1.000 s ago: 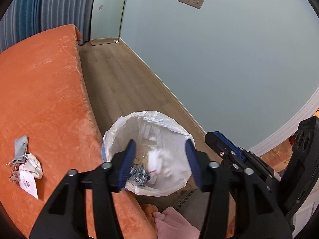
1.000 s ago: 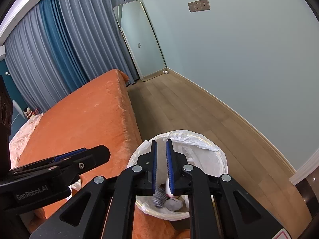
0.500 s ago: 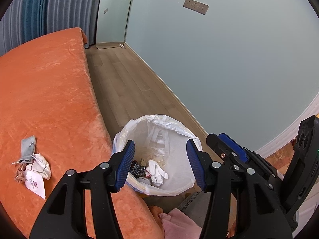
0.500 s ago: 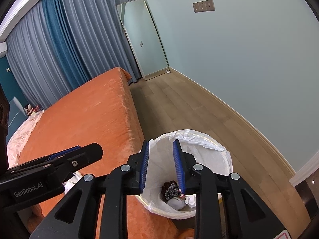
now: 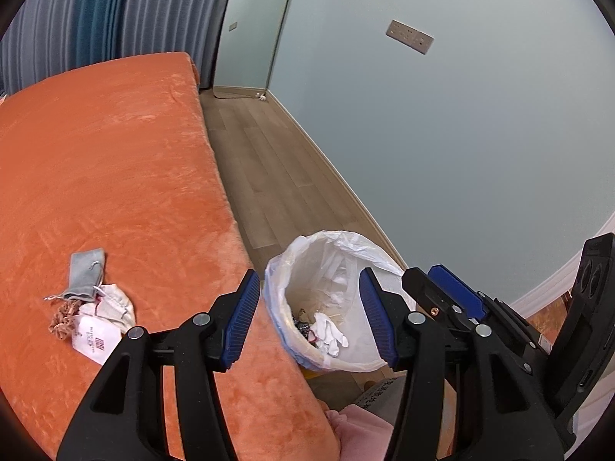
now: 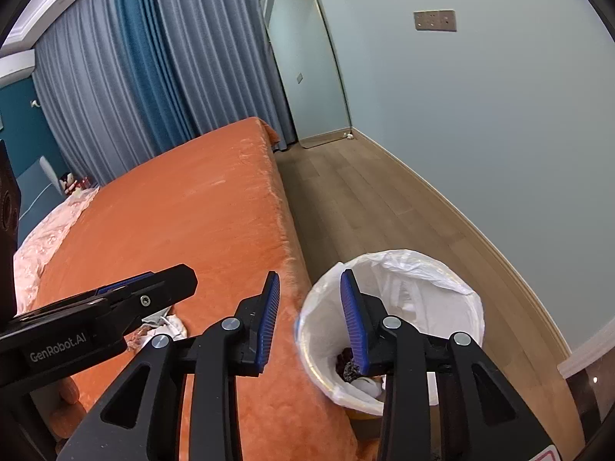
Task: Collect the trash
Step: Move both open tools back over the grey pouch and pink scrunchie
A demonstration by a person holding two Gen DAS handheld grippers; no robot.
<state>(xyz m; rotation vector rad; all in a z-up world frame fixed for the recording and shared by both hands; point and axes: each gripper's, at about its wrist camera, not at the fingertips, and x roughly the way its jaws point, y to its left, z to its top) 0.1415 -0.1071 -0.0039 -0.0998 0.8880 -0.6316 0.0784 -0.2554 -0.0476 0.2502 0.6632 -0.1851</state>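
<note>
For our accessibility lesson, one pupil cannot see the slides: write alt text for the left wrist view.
An open, empty left hand-held gripper hangs over the edge of an orange bed, beside a white-lined bin on the wooden floor that holds crumpled trash. A small pile of pouches and a tag lies on the bed, left of the gripper.

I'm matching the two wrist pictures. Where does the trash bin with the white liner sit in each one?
Left wrist view: the trash bin sits low and right of centre, between the left gripper's fingers, beside the orange bed.
Right wrist view: the trash bin sits at lower right, partly behind the right finger.
Shared landmark: the wall socket plate.
</note>
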